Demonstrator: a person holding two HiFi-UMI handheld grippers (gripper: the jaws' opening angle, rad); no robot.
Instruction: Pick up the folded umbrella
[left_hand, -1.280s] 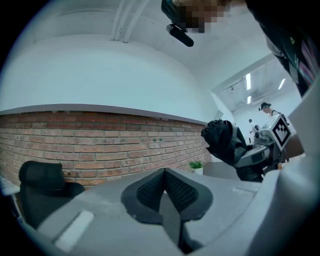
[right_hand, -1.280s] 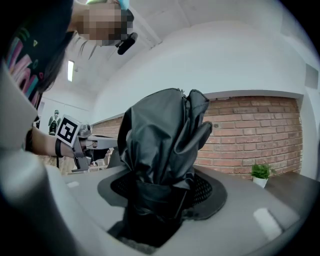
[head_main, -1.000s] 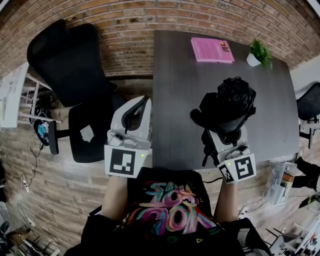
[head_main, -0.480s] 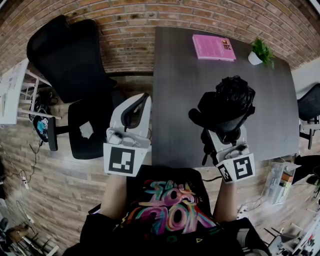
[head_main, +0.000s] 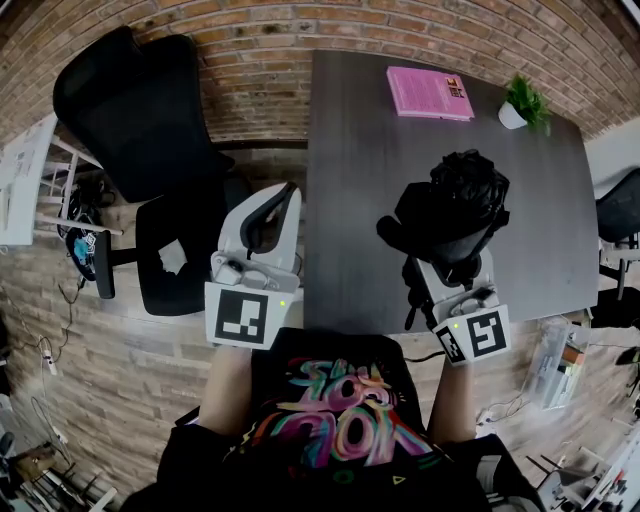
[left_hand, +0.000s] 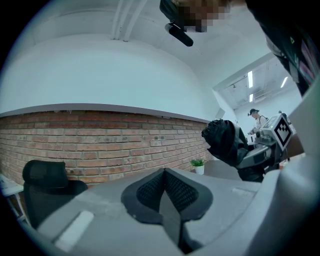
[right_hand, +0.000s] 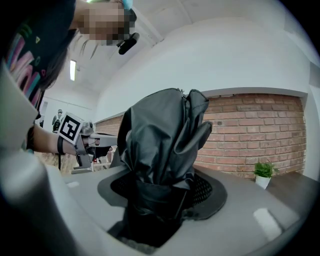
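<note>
The folded black umbrella (head_main: 452, 212) is held up off the dark table (head_main: 370, 170), clamped between the jaws of my right gripper (head_main: 447, 262). In the right gripper view the umbrella (right_hand: 161, 150) stands upright, its crumpled fabric filling the gap between the jaws of the right gripper (right_hand: 157, 200). My left gripper (head_main: 268, 222) hovers beside the table's left edge; in the left gripper view its jaws (left_hand: 162, 195) meet pad to pad with nothing between them. From that view the umbrella (left_hand: 224, 141) shows at the right.
A pink book (head_main: 430, 93) and a small potted plant (head_main: 521, 102) sit at the table's far end. A black office chair (head_main: 140, 130) stands to the left on the wooden floor. A brick wall (left_hand: 100, 142) lies behind.
</note>
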